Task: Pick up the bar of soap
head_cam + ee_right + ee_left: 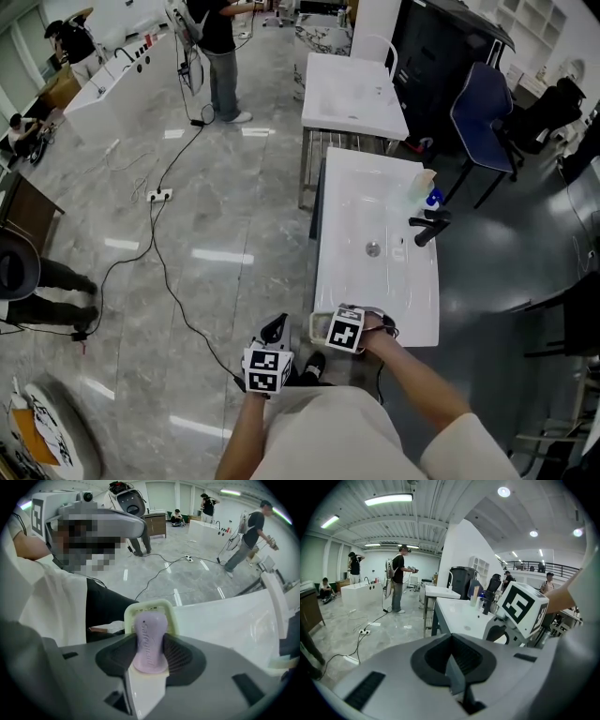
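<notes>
A lilac bar of soap (150,641) stands on edge between the ribbed black pads of my right gripper (151,657), which is shut on it. Right behind it is a pale yellow-green soap dish (149,606) on the near corner of the white sink counter (225,620). In the head view the right gripper (330,325) points steeply down at that dish (317,326); the soap is hidden there. My left gripper (275,330) hangs off the counter's left, over the floor. Its fingers meet in the left gripper view, so the left gripper (452,660) is shut and holds nothing.
The white sink counter (375,178) runs away from me, with a black faucet (429,227) and bottles (424,187) on its right side. A second white counter (352,94) stands beyond it. Cables and a power strip (159,195) lie on the floor to the left. People stand farther off.
</notes>
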{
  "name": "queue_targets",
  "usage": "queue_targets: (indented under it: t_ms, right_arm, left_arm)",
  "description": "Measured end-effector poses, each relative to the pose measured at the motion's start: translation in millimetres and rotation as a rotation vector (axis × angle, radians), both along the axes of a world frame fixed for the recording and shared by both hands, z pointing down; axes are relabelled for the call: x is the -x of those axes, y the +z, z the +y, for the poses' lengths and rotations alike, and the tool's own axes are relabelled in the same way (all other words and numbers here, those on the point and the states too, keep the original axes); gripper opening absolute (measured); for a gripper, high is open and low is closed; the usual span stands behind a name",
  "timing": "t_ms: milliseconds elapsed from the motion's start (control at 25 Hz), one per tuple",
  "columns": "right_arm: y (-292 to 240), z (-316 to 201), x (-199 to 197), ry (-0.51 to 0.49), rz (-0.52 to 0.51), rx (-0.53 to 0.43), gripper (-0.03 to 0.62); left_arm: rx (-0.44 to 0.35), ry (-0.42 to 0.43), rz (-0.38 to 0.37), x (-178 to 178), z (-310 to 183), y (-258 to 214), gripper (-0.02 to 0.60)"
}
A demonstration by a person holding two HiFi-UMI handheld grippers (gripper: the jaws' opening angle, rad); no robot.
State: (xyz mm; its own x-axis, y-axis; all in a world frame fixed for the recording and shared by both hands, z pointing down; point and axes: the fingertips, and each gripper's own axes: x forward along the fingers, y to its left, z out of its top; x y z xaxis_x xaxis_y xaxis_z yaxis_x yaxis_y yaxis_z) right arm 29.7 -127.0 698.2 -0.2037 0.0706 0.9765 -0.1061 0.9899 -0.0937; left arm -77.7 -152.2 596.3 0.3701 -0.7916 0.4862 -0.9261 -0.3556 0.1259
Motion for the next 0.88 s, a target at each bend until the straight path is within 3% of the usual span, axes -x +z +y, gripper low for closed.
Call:
queue_targets:
  t_ms: [880]
  right_arm:
    - [-33.1, -1.9, 2.1, 0.15, -0.211, -0.004, 0.179]
  left_arm:
    - [0.002, 0.042, -0.011, -12.5, -9.4, 2.0, 0.005]
